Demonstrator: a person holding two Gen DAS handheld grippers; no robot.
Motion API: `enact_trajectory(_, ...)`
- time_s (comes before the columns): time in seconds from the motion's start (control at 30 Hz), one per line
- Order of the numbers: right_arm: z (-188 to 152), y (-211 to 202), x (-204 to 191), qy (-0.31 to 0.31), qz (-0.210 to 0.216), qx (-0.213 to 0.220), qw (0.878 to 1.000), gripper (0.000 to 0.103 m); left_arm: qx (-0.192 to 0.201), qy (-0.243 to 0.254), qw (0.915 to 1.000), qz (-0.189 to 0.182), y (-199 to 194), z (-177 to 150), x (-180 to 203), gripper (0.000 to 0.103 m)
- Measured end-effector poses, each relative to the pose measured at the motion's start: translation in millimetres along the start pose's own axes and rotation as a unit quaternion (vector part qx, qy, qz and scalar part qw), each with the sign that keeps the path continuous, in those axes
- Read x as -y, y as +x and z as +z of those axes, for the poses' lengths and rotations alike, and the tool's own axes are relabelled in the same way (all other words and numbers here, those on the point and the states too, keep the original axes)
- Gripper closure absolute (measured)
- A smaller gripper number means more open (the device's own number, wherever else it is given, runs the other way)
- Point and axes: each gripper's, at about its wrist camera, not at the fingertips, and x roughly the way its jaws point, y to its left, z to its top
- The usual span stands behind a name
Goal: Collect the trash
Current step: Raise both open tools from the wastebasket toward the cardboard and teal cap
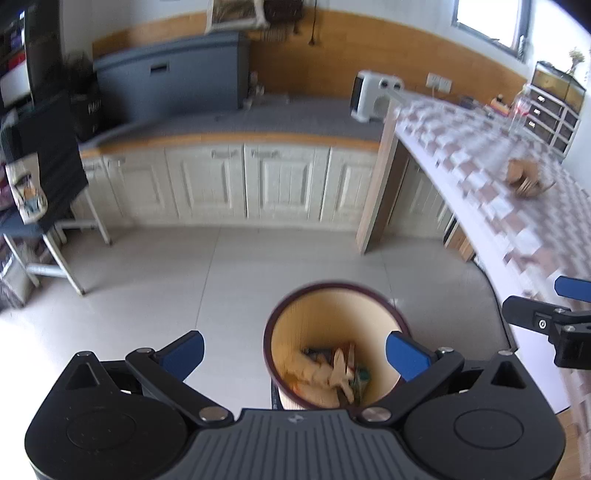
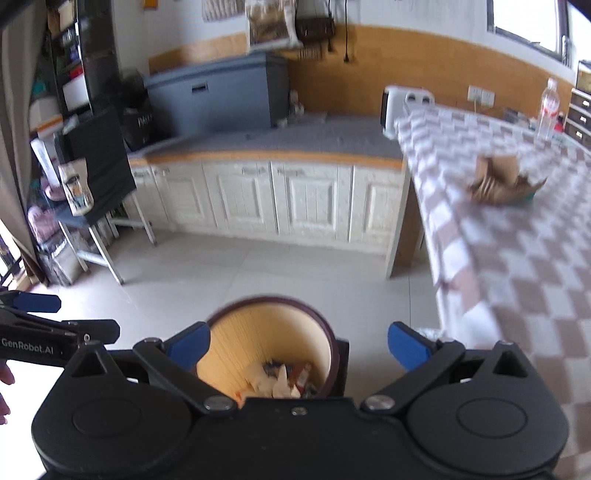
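Daylight from a window (image 1: 487,22) up and to the right washes both fisheye views, with glare at the far left edge. Motion blur smears the checkered table (image 2: 517,240); edges curve strongly.

- The left gripper (image 1: 294,350) has a matte black body with a ribbed grey centre plate carrying a small pale mark at 12 o'clock.
- Two round black housings flank that plate, at 9 and 3 o'clock.
- Black linkage arms pivot on silver screws (image 1: 213,413) and end in blue fingertips (image 1: 404,352).
- The right gripper (image 2: 298,349) is built alike, though its centre plate is plain black with one small silver screw (image 2: 299,410).
- Seen side-on from the right wrist view, the left gripper shows white lettering "GenRobot.AI" (image 2: 26,346).
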Motion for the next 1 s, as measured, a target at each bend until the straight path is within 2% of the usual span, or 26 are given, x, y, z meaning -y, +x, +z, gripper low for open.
enact_trajectory(0.37,40,-60,38,0.005,-0.021,0.082,0.996,0.0,0.08,0.012,0.9962,-0.03,-51,48,38,0.0)
enact_trajectory(0.6,59,-94,90,0.03,-0.034,0.148,0.988,0.0,0.136,0.046,0.9884,-0.05,-67,77,81,0.0)
enact_trajectory(0.87,77,-100,167,0.058,-0.078,0.198,0.975,0.0,0.22,0.096,0.966,-0.096,-70,103,148,0.0)
enact_trajectory(1.0,87,-86,212,0.083,-0.103,0.211,0.968,0.0,0.254,0.147,0.9486,-0.117,-53,109,190,0.0)
